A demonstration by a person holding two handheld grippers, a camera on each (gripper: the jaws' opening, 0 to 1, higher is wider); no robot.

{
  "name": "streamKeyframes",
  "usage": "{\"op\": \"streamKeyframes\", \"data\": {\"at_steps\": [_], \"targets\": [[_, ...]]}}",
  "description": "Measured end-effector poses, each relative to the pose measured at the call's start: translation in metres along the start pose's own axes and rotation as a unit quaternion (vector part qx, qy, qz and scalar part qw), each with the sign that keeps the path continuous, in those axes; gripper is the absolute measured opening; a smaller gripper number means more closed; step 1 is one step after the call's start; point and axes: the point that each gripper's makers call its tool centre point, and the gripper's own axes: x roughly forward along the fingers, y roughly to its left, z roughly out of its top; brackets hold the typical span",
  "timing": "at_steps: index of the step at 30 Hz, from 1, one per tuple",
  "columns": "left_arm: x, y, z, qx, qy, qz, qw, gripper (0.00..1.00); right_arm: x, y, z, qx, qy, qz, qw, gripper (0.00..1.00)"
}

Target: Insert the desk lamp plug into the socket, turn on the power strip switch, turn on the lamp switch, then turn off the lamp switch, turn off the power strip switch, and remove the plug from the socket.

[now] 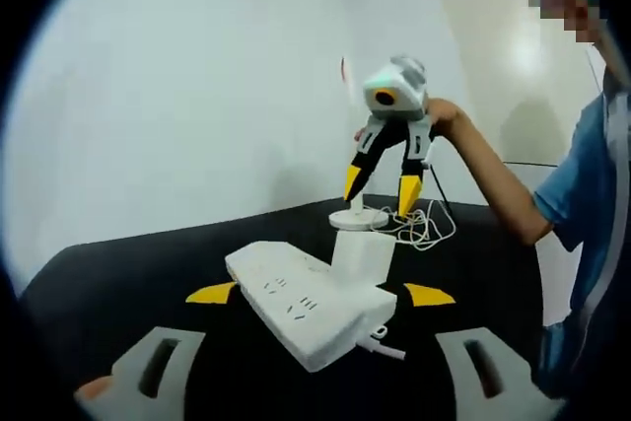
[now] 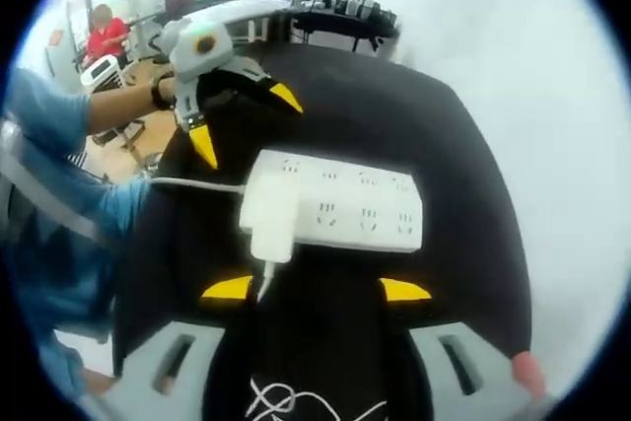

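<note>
A white power strip (image 1: 296, 308) lies on the black table, and a white block-shaped plug (image 1: 361, 255) stands in a socket near its far end. Beyond it is the lamp's round white base (image 1: 358, 217). My right gripper (image 1: 381, 188) hovers open just above that base. My left gripper (image 1: 320, 294) is open, its yellow tips on either side of the strip with nothing gripped. In the right gripper view, the strip (image 2: 355, 206) lies crosswise with the plug (image 2: 271, 214) at its left end. My right gripper (image 2: 315, 289) is open just short of it, and my left gripper (image 2: 245, 120) is open beyond.
Loose white lamp cable (image 1: 424, 224) is coiled beside the base and also lies near my right jaws (image 2: 296, 401). The strip's own cord (image 2: 187, 184) runs off left. A person's arm in a blue sleeve (image 1: 577, 184) reaches in. A white wall (image 1: 197, 96) borders the black table (image 2: 444, 125).
</note>
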Motion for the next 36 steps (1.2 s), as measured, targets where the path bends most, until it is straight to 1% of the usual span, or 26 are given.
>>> {"op": "streamKeyframes", "data": {"at_steps": [3, 4, 5, 7, 8, 11, 14, 18, 20, 22, 25, 27, 29, 32, 34, 36], "targets": [[-0.004, 0.006, 0.005, -0.009, -0.018, -0.004, 0.9998, 0.83, 0.000, 0.005, 0.002, -0.001, -0.004, 0.003, 1.0000, 0.59], [-0.006, 0.006, 0.007, -0.010, -0.023, -0.004, 0.9997, 0.86, 0.000, 0.005, 0.001, 0.002, 0.000, -0.001, 1.0000, 0.60], [-0.007, 0.008, 0.008, -0.011, -0.027, -0.002, 0.9996, 0.89, -0.001, 0.004, -0.003, 0.003, 0.010, -0.006, 0.9999, 0.62], [-0.010, 0.013, 0.007, -0.006, -0.024, 0.005, 0.9997, 0.89, -0.005, 0.001, -0.007, 0.004, 0.020, -0.016, 0.9997, 0.66], [-0.011, 0.016, 0.006, -0.006, -0.023, 0.006, 0.9997, 0.89, -0.008, -0.001, -0.006, 0.006, 0.020, -0.020, 0.9996, 0.68], [-0.017, 0.016, 0.008, -0.014, -0.031, -0.002, 0.9994, 0.89, -0.017, -0.004, -0.004, 0.015, 0.011, -0.028, 0.9994, 0.73], [-0.023, 0.019, 0.012, -0.020, -0.043, -0.010, 0.9988, 0.89, -0.024, 0.001, -0.004, 0.021, 0.005, -0.035, 0.9991, 0.77], [-0.030, 0.023, 0.011, -0.025, -0.042, -0.018, 0.9986, 0.89, -0.034, 0.007, -0.006, 0.035, -0.011, -0.048, 0.9982, 0.84], [-0.034, 0.027, 0.008, -0.027, -0.039, -0.022, 0.9987, 0.89, -0.037, 0.009, -0.007, 0.039, -0.016, -0.049, 0.9979, 0.85], [-0.036, 0.030, 0.006, -0.029, -0.038, -0.025, 0.9986, 0.89, -0.041, 0.008, -0.009, 0.047, -0.023, -0.058, 0.9969, 0.86], [-0.038, 0.028, 0.003, -0.030, -0.041, -0.024, 0.9984, 0.89, -0.048, 0.007, -0.005, 0.069, -0.052, -0.073, 0.9936, 0.88], [-0.039, 0.027, 0.001, -0.030, -0.045, -0.025, 0.9983, 0.89, -0.052, 0.008, -0.006, 0.077, -0.063, -0.077, 0.9921, 0.89], [-0.039, 0.025, -0.002, -0.040, -0.044, -0.035, 0.9976, 0.89, -0.055, 0.012, -0.009, 0.081, -0.068, -0.081, 0.9910, 0.89], [-0.039, 0.025, -0.006, -0.044, -0.045, -0.042, 0.9972, 0.89, -0.058, 0.017, -0.013, 0.091, -0.075, -0.094, 0.9886, 0.89], [-0.040, 0.025, -0.009, -0.049, -0.044, -0.045, 0.9968, 0.89, -0.060, 0.017, -0.014, 0.098, -0.082, -0.105, 0.9862, 0.89], [-0.041, 0.024, -0.011, -0.055, -0.049, -0.047, 0.9962, 0.89, -0.064, 0.016, -0.014, 0.115, -0.102, -0.120, 0.9809, 0.89]]}}
